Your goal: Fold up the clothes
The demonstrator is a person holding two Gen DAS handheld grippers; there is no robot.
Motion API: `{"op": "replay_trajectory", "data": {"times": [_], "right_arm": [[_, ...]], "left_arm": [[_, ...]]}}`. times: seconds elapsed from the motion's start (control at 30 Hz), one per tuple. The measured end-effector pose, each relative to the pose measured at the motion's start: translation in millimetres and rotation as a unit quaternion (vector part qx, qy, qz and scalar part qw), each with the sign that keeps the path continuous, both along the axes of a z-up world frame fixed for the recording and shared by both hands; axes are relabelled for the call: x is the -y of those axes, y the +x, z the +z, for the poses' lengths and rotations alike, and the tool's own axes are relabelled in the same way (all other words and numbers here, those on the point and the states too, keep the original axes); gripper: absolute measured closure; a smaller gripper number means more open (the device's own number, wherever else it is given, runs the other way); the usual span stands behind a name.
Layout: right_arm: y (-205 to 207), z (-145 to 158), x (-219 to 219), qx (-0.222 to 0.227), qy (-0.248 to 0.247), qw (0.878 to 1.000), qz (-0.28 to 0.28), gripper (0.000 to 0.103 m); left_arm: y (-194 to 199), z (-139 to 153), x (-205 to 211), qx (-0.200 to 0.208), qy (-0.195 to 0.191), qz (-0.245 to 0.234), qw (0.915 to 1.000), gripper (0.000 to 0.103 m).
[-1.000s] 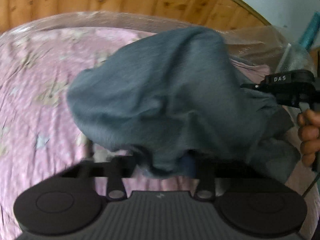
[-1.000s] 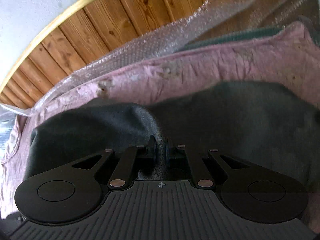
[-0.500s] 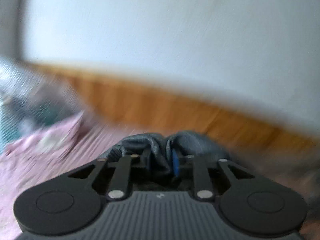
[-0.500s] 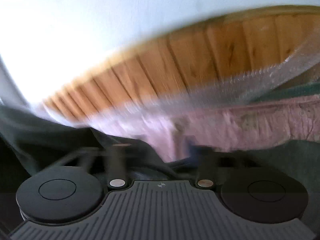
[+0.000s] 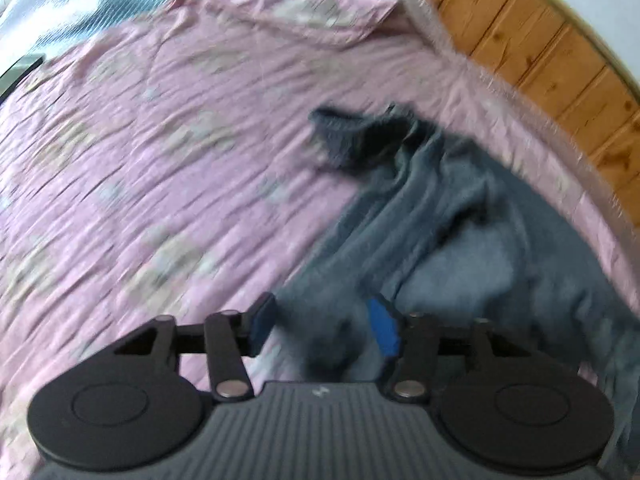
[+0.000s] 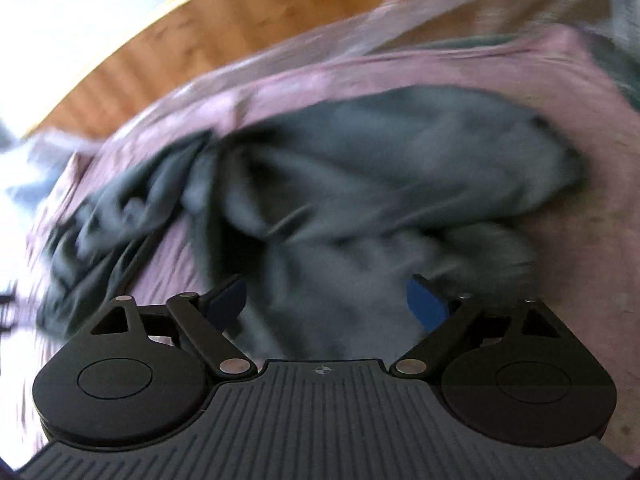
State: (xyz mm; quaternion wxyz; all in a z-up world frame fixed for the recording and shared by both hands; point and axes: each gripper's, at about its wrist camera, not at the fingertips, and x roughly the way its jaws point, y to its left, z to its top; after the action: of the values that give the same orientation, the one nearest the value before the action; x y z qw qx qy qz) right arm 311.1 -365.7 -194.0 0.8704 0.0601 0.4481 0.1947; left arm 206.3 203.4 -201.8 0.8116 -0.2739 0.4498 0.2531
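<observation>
A dark grey garment (image 5: 452,216) lies crumpled on a pink bedsheet (image 5: 160,128), a sleeve end reaching toward the middle of the bed. My left gripper (image 5: 324,328) is open, with a fold of the grey cloth lying loose between its blue pads. In the right wrist view the same garment (image 6: 360,168) spreads across the sheet (image 6: 440,68). My right gripper (image 6: 326,304) is wide open just above the cloth, holding nothing. Both views are motion-blurred.
A wooden plank wall (image 5: 540,40) runs along the far side of the bed and shows in the right wrist view (image 6: 168,52) too. Clear bubble wrap (image 5: 472,64) lines the bed's edge by the wall.
Both grippers were shut on the garment and swung it through the air. Now the garment lies on the bed and both grippers have opened and let it go.
</observation>
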Motion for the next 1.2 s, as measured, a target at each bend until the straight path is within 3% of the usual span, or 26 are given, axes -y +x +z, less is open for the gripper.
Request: {"op": "replay_trajectory", "data": {"times": [0.1,0.13,0.17,0.2,0.23,0.27,0.4,0.47,0.57,0.6,0.63,0.7,0.8,0.87,0.93,0.97,1.07,1.2], "right_arm": [[-2,-17,-41,0.026,-0.081,0.994,0.067,0.016],[-1,-22,-50,0.022,-0.111,0.99,0.088,0.035],[1,-28,-54,0.012,-0.136,0.985,0.103,0.056],[2,-31,-54,-0.001,-0.152,0.983,0.108,0.102],[4,-29,-49,-0.004,-0.154,0.983,0.101,0.103],[4,-21,-39,0.003,-0.151,0.985,0.086,0.103],[-13,37,9,0.039,-0.159,0.986,0.033,0.103],[-28,70,37,0.052,-0.162,0.985,0.015,0.103],[-34,84,70,0.032,-0.122,0.992,-0.019,0.099],[-33,79,80,0.02,-0.101,0.994,-0.038,0.077],[-30,65,88,0.001,-0.074,0.995,-0.064,0.04],[-26,28,96,-0.024,-0.036,0.992,-0.118,0.014],[-22,-21,84,-0.051,-0.025,0.986,-0.158,0.017],[-22,-33,67,-0.038,-0.014,0.988,-0.151,0.033],[-21,-39,52,-0.028,-0.009,0.989,-0.145,0.098],[-19,-35,49,-0.026,-0.013,0.989,-0.148,0.098],[-22,8,52,0.012,-0.005,0.989,-0.148,0.101],[-58,113,82,0.084,0.003,0.986,-0.145,0.102]], "left_arm": [[28,-13,17,-0.02,0.036,-0.076,0.9963,0.037],[33,-17,24,-0.029,0.055,-0.105,0.9925,0.042],[37,-20,29,-0.038,0.075,-0.134,0.9873,0.06],[42,-23,35,-0.046,0.096,-0.163,0.9808,0.077],[36,-15,30,-0.037,0.09,-0.167,0.9812,0.088],[27,-4,22,-0.022,0.076,-0.164,0.9832,0.091],[-34,71,-34,0.07,0.023,-0.113,0.9909,0.093],[-65,111,-67,0.106,0.021,-0.088,0.9903,0.093],[-79,126,-97,0.093,0.03,-0.096,0.9905,0.093],[-76,116,-101,0.084,0.021,-0.099,0.9914,0.092],[-71,101,-104,0.073,0.01,-0.1,0.9922,0.092],[-62,73,-103,0.056,-0.009,-0.11,0.9924,0.091],[-56,36,-84,0.035,-0.013,-0.116,0.9925,0.083],[-55,15,-71,0.02,-0.013,-0.12,0.9924,0.074],[-53,0,-57,0.005,-0.005,-0.135,0.9908,0.075],[-51,-2,-50,-0.002,0.004,-0.149,0.9888,0.096],[-63,42,-53,0.043,0.019,-0.164,0.9853,0.096],[-100,132,-97,0.144,-0.004,-0.148,0.9784,0.096]]}}
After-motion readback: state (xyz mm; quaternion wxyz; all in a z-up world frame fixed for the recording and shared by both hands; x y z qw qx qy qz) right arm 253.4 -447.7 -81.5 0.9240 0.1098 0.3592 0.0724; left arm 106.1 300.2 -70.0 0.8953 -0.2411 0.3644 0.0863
